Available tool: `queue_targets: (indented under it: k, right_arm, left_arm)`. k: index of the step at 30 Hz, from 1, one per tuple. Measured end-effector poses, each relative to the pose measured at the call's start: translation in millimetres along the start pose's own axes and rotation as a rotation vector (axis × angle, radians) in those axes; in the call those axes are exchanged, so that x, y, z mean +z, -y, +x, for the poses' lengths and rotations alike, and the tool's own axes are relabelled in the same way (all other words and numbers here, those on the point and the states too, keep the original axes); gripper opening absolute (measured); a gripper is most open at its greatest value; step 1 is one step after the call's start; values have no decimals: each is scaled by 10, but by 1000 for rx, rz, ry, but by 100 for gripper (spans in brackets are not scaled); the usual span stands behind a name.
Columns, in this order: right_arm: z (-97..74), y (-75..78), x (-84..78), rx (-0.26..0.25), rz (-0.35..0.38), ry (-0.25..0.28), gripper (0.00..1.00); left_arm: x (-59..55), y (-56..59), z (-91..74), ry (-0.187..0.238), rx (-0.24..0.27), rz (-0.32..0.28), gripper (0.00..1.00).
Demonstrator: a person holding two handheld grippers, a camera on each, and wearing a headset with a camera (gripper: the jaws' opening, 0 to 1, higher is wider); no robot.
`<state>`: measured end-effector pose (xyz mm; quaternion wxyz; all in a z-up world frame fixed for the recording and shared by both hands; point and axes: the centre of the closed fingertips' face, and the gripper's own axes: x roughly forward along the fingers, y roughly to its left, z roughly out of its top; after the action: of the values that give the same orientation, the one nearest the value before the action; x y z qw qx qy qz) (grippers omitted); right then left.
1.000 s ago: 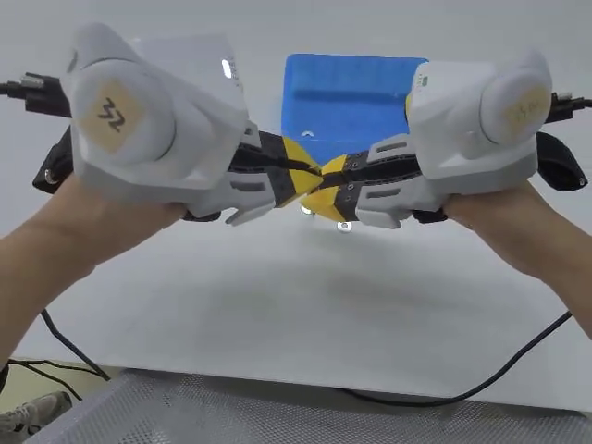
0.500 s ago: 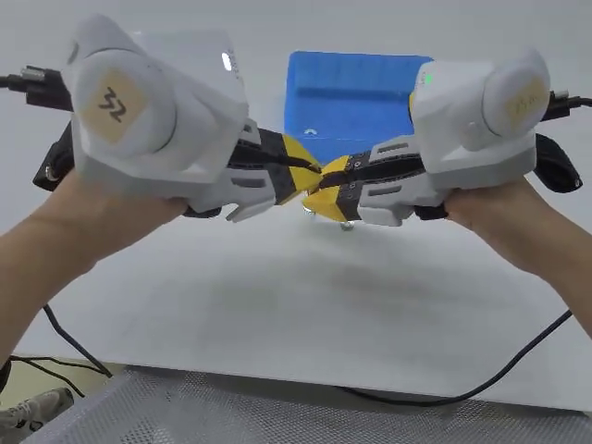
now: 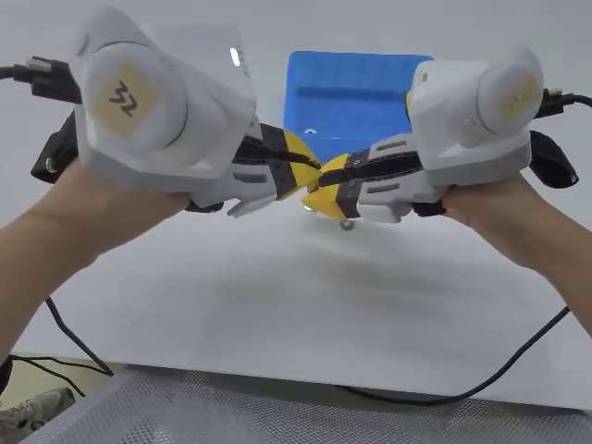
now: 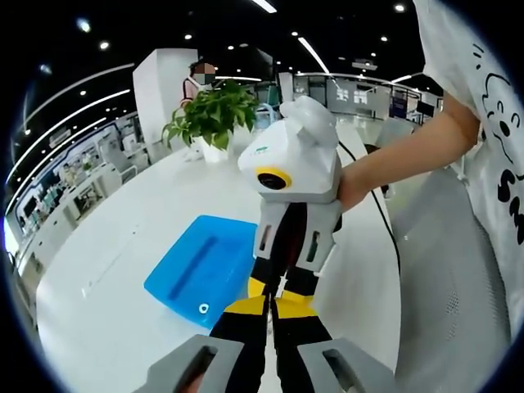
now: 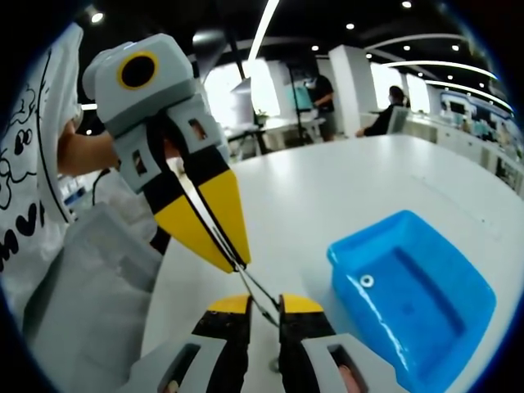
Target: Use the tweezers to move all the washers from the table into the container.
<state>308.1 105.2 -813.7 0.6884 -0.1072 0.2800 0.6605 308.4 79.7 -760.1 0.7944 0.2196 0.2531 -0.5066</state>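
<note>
Over the white table (image 3: 277,296) my two grippers meet tip to tip. Thin metal tweezers (image 5: 221,237) run from the yellow jaws of my left gripper (image 5: 239,264) down between the jaws of my right gripper (image 5: 264,309). Both stand shut on the tweezers, as also seen at the left gripper (image 3: 310,174) and right gripper (image 3: 314,194) in the head view. The blue container (image 3: 351,74) lies just behind them, with one washer (image 3: 308,132) inside. That container (image 5: 409,319) and its washer (image 5: 367,281) also show to the right. Another washer (image 3: 346,225) lies on the table under the right gripper.
A black cable (image 3: 481,384) trails over the table's near edge, where a grey mesh surface (image 3: 185,416) begins. Another cable (image 3: 69,338) hangs at the left. A potted plant (image 4: 214,115) stands far behind the container (image 4: 192,274). People stand in the background.
The grippers stay tip to tip on the tweezers. My left gripper has risen and tilted a little; the right one has barely moved.
</note>
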Motion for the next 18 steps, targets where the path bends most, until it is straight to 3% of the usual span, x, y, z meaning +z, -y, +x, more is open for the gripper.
queue_targets:
  k: [18]
  right_arm:
    - [7, 2, -30, -2, -7, -19, 9]
  left_arm:
    - [2, 16, 22, 3, -14, 3, 0]
